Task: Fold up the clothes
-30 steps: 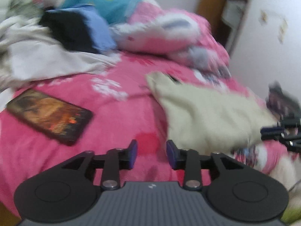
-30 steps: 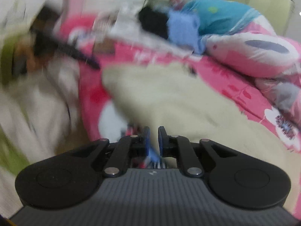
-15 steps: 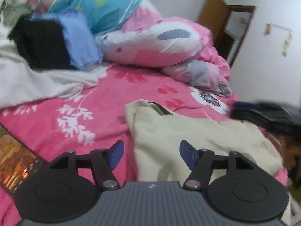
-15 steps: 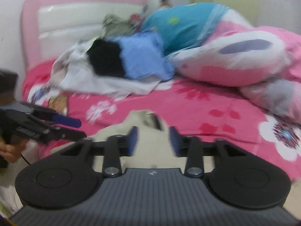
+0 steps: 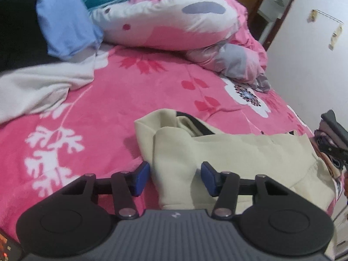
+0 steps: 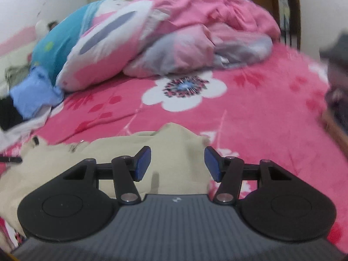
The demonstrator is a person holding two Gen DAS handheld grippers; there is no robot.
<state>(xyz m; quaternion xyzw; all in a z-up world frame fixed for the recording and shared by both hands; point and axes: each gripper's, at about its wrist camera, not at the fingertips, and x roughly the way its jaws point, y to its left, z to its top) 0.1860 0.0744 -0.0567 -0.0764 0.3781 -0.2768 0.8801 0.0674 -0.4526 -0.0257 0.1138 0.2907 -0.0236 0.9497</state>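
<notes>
Softly rumpled cream fleece garment [image 5: 228,152] on plush bedspread [image 5: 130,91]

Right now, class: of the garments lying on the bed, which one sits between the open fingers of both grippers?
The cream garment, lying on the pink bedspread. The blue garment and black garment lie heaped far from the left gripper and right gripper.

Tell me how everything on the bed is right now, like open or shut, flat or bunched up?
Left gripper: open, fingers either side of a cloth edge.
Right gripper: open, over the cloth, holding nothing.
Cream garment: lying on the bed, partly folded over itself.
Pink quilt: bunched up in a heap.
Blue garment: folded, lying in the pile.
White cloth: crumpled, spread out.
</notes>
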